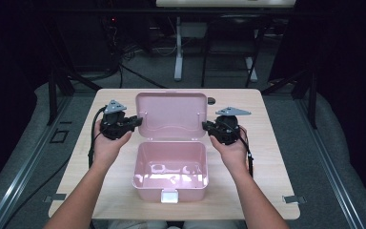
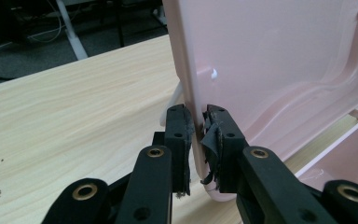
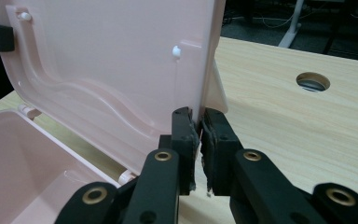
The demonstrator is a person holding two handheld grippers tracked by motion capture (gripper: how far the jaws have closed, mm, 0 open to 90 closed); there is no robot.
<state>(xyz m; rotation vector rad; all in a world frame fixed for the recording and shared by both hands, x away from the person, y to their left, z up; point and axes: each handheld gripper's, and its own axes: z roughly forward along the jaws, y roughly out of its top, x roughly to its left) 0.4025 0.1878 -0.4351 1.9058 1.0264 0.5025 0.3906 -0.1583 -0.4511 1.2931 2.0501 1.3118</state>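
Your left gripper (image 1: 138,121) and right gripper (image 1: 205,125) each clamp a side edge of the raised lid (image 1: 171,114), frame centre.

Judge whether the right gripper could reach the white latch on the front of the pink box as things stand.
Probably not yet: the right gripper is shut on the lid edge. Once it lets go, bare table leads to the latch.

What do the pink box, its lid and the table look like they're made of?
Box: likely moulded plastic, glossy; light glints off its smooth inside floor.
Lid: same pink plastic by the look, with thin walls, moulded ridges and small white pegs.
Table: pale wood-grain top, matt; whether laminate or real wood cannot be told.
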